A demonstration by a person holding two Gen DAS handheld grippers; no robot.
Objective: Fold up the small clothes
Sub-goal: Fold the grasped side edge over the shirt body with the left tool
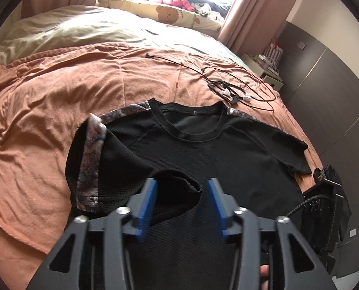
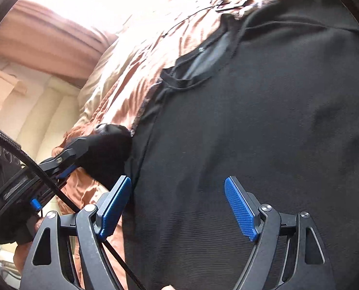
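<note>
The black T-shirt (image 1: 203, 159) lies face up on the orange bedspread (image 1: 46, 111), collar away from the fingers, its body directly beneath both tools.

Left gripper (image 1: 183, 207): jaws stand apart with nothing between the blue pads; the cuff of the folded-in sleeve (image 1: 177, 188) lies just ahead of and partly behind its left finger. No cloth is pinched.

Right gripper (image 2: 178, 207): jaws likewise wide, empty, hovering over the shirt's chest with the fabric below and between the fingers but not gripped.

Step in hand, by judgement: the first sleeve fold appears made. One sleeve, with its patterned shoulder stripe (image 1: 90, 166), is turned over onto the chest; the opposite sleeve (image 1: 293, 152) lies flat and spread, ahead and to the right of the left fingers.

Next move, by judgement: take the flat sleeve near its cuff, pinching a single layer pair cleanly, and carry it inward to match.

Condition: ribbed black knit, thin and limp; folded sleeve sits puffed, not flattened. Cables (image 1: 230, 89) lie beyond the collar, apart from the shirt.
</note>
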